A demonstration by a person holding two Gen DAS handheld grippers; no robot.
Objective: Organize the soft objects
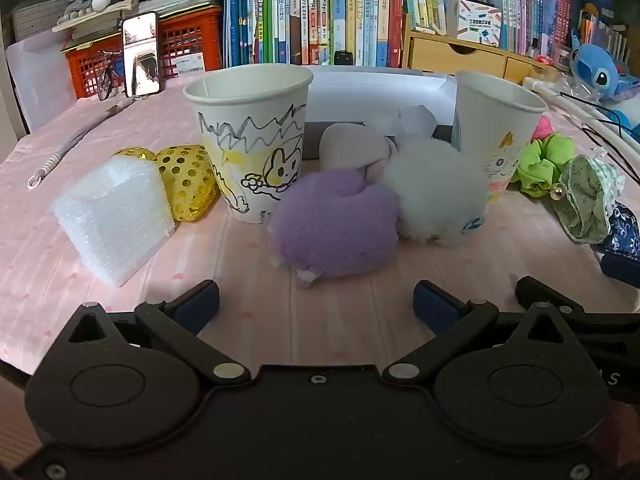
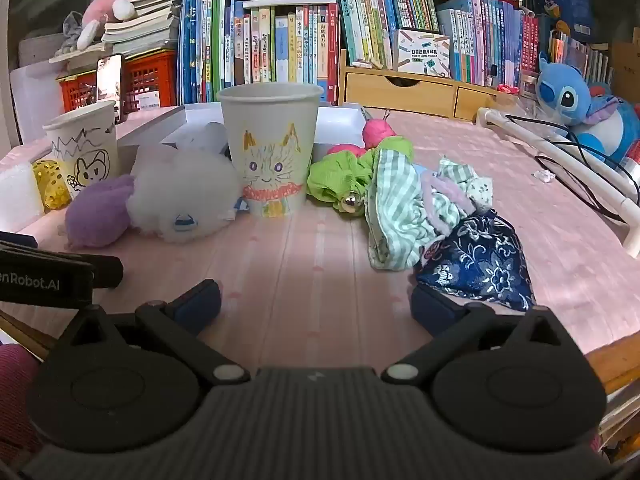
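Two drawn-on paper cups stand on the pink tablecloth: a rabbit cup on the left and a cat cup on the right. Between them lie a purple plush and a white fluffy plush. A gold sequin heart and a white foam block sit left of the rabbit cup. Right of the cat cup are a green scrunchie, a green striped cloth and a blue brocade pouch. My left gripper is open before the purple plush. My right gripper is open, its right finger by the pouch.
A white box stands behind the cups. Books, red crates, a propped phone and wooden drawers line the back. A blue stuffed toy and a white tube with cables lie at the right.
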